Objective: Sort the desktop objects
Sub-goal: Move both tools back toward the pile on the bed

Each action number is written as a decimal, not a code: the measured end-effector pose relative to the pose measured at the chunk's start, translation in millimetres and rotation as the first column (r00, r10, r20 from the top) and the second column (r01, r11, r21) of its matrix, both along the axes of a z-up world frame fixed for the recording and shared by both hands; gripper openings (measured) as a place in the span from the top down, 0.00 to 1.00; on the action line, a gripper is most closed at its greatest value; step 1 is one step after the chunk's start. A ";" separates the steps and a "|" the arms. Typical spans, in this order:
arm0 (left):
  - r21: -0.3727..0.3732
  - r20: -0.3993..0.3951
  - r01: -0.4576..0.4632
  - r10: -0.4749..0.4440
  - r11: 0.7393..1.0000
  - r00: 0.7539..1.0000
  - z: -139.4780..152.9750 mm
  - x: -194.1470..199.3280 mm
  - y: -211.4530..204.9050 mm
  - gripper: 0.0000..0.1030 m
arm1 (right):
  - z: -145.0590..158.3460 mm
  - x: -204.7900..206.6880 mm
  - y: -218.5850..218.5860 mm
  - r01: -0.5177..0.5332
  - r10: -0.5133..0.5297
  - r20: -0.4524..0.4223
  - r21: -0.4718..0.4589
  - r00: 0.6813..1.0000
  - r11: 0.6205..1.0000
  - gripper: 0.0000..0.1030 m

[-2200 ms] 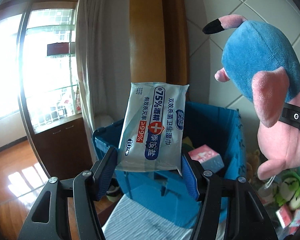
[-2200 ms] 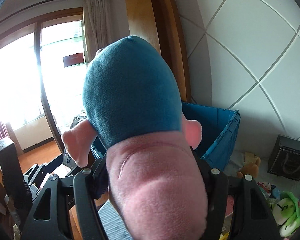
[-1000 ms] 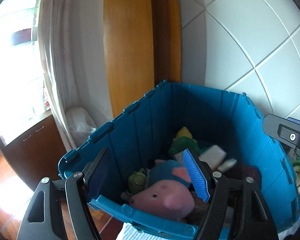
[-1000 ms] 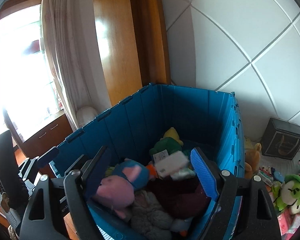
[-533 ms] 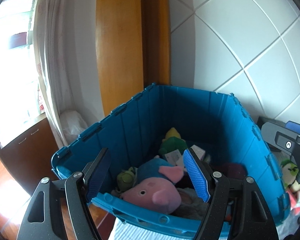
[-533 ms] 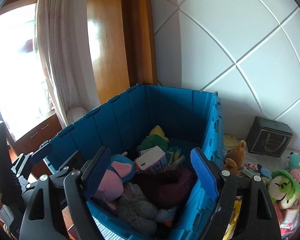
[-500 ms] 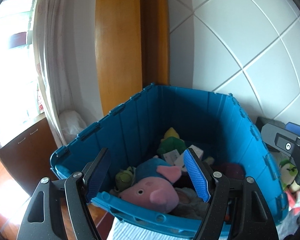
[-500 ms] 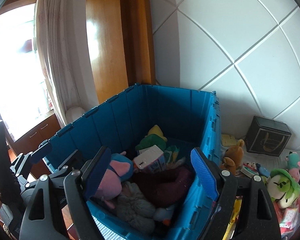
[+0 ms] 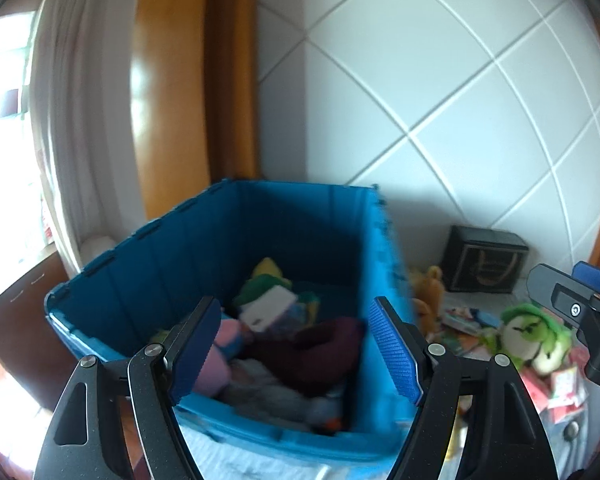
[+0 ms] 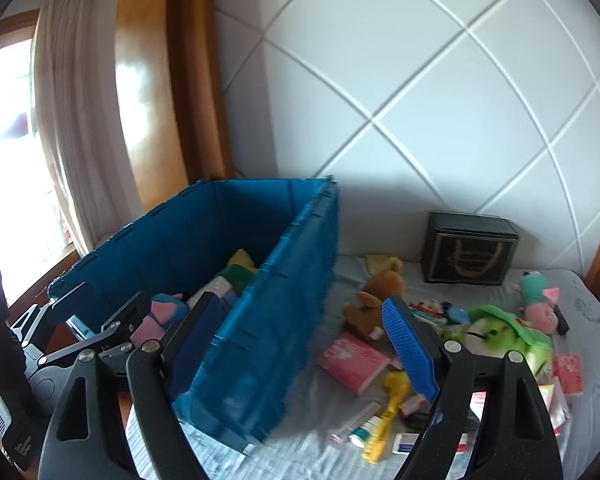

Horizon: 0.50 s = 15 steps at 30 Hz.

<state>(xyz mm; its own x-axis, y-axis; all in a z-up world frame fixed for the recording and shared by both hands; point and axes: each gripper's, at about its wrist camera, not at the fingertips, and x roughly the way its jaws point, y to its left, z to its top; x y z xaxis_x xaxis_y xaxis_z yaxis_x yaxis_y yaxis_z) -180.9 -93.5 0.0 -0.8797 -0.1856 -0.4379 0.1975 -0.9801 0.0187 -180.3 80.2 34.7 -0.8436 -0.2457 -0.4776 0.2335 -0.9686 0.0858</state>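
- Grippers empty: the left gripper point(image 9: 296, 344) hangs over the near rim of the blue crate point(image 10: 288, 280), its jaws wide apart with nothing between them; the right gripper point(image 10: 300, 344) sits beside the crate's right wall, jaws equally spread and holding nothing.
- Crate contents: soft toys fill the crate floor, among them a pink-and-blue plush point(image 9: 220, 356), a dark maroon bundle point(image 9: 316, 348) and a white pack point(image 9: 268, 308) lying on top.
- Unsorted pile: to the right of the crate, on the pale cloth point(image 10: 592, 400), lie a brown teddy point(image 10: 374, 300), a pink box point(image 10: 354, 360), a yellow toy point(image 10: 388, 412), a green plush point(image 10: 504, 336) and a small pig doll point(image 10: 538, 304); a black box point(image 10: 470, 252) stands behind them by the wall.
- Likely step: reaching for the next loose item, with much of the pile yet to be binned.
- Doing it well: pick one item lying apart from its neighbours, such as the pink box nearest the crate, keep the jaws wide until they straddle it, and close across its narrow sides so nothing else is dragged along.
- Left view is motion-blurred; fine detail inside the crate cannot be told.
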 end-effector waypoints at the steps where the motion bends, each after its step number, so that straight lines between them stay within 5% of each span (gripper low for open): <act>1: -0.003 -0.001 0.015 -0.015 1.000 1.000 -0.1 1.8 18.1 0.25 | -0.3 4.0 19.4 0.015 -0.015 -0.001 -0.003 1.000 1.000 0.19; 6: -0.009 0.004 0.074 -0.074 0.997 0.997 -6.3 13.3 112.1 0.25 | -5.0 26.8 122.4 0.086 -0.086 -0.002 -0.010 0.996 0.996 0.17; 8: -0.004 0.019 0.101 -0.101 0.995 0.995 -12.8 17.7 152.6 0.25 | -10.6 36.7 172.8 0.123 -0.123 0.009 -0.008 0.992 0.992 0.00; 15: 0.005 0.128 0.207 -0.206 0.978 0.970 -57.7 26.0 269.0 0.22 | -53.5 66.9 334.5 0.300 -0.299 0.105 0.001 0.949 0.954 0.00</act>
<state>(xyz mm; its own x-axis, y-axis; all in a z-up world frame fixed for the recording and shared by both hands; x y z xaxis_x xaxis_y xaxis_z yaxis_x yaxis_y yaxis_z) -154.9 175.5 -57.7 -0.8366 -0.0102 -0.5476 -0.0135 -0.9991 0.0393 -113.5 414.6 -18.8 -0.8261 0.0034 -0.5635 -0.0780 -0.9910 0.1084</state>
